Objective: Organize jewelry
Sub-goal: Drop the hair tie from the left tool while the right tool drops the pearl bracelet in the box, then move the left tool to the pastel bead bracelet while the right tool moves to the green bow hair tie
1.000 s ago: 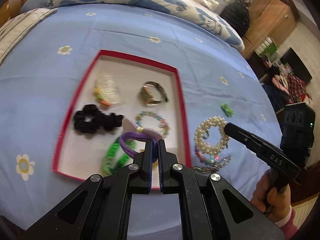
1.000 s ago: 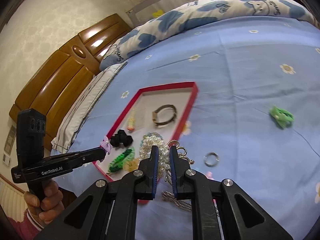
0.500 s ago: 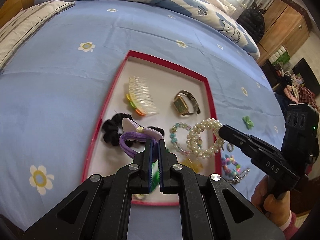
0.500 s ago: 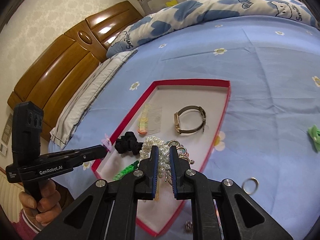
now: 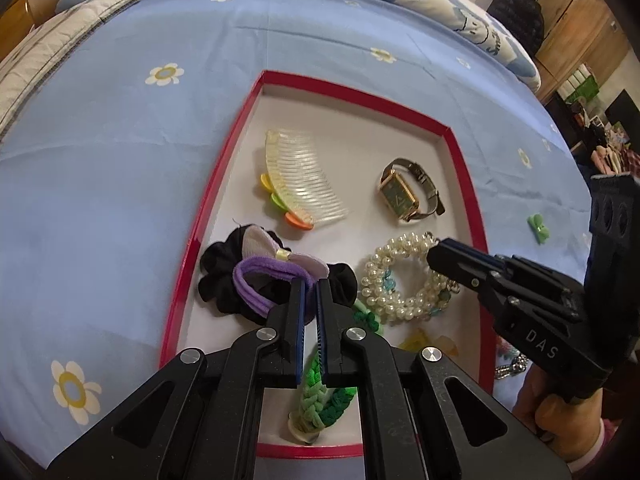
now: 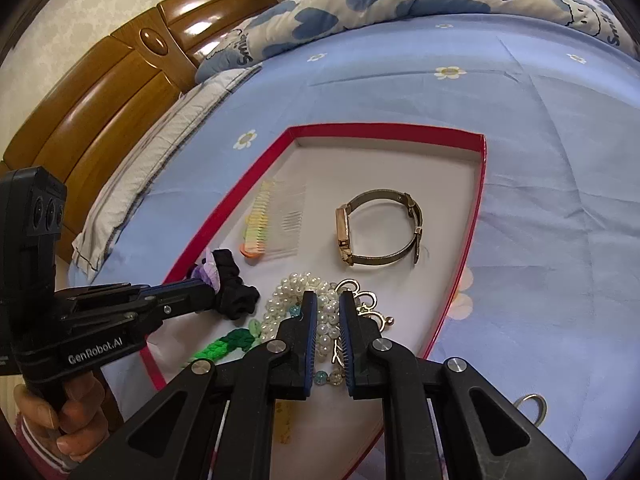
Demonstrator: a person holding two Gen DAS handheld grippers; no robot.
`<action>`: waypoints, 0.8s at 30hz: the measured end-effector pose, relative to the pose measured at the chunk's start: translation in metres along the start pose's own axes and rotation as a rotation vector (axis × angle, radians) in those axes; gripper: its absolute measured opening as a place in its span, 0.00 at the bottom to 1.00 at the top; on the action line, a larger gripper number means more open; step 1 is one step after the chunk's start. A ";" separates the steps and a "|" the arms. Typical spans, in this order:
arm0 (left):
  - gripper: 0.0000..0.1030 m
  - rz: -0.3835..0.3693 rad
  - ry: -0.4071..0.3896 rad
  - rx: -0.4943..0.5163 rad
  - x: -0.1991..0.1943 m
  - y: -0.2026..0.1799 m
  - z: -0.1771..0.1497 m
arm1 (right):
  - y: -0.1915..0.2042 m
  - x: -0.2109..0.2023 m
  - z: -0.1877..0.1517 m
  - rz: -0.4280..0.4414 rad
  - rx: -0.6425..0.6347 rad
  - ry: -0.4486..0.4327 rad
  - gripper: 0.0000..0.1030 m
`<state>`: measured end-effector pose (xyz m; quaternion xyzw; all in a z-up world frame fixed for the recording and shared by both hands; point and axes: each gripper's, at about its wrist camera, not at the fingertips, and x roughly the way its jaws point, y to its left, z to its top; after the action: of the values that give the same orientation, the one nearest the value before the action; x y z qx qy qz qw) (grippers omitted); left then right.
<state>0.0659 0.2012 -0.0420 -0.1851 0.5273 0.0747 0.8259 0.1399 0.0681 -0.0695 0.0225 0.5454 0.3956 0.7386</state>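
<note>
A red-rimmed tray (image 5: 352, 96) (image 6: 384, 130) lies on the blue bedsheet. My left gripper (image 5: 309, 286) (image 6: 208, 286) is shut on a purple hair tie with a pale bow (image 5: 264, 270), held over the black scrunchie (image 5: 216, 280) at the tray's near left. My right gripper (image 6: 329, 300) (image 5: 434, 256) is shut on a pearl bracelet (image 5: 400, 280) (image 6: 296, 300), low over the tray's near right. In the tray also lie a clear comb (image 5: 300, 184) (image 6: 276, 220), a gold watch (image 5: 408, 196) (image 6: 380, 232), and a green braided band (image 5: 320, 392) (image 6: 224, 344).
A green bow clip (image 5: 538, 228) and a metal ring (image 6: 530, 406) lie on the sheet right of the tray. More beads and a chain (image 5: 510, 360) lie by the tray's near right edge. A heart-print duvet (image 6: 400, 4) and wooden headboard (image 6: 108, 92) are beyond.
Both grippers have moved forward over the tray. The right one has carried the pearl bracelet from the sheet in over the tray; the left one has brought the purple hair tie over the black scrunchie.
</note>
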 end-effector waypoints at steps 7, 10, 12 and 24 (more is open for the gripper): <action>0.08 0.006 0.003 0.007 -0.002 0.000 -0.002 | -0.004 0.004 0.003 0.016 0.005 0.016 0.16; 0.17 0.010 -0.002 0.002 -0.006 0.000 -0.003 | -0.007 0.002 0.002 0.030 0.024 0.010 0.26; 0.26 0.010 -0.007 0.000 -0.008 -0.002 -0.003 | -0.008 -0.001 0.002 0.039 0.034 0.003 0.34; 0.45 -0.012 -0.039 0.009 -0.033 -0.018 -0.011 | -0.027 -0.068 -0.010 0.057 0.117 -0.117 0.45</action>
<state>0.0476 0.1829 -0.0121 -0.1830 0.5102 0.0711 0.8373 0.1402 0.0038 -0.0328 0.1043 0.5225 0.3817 0.7553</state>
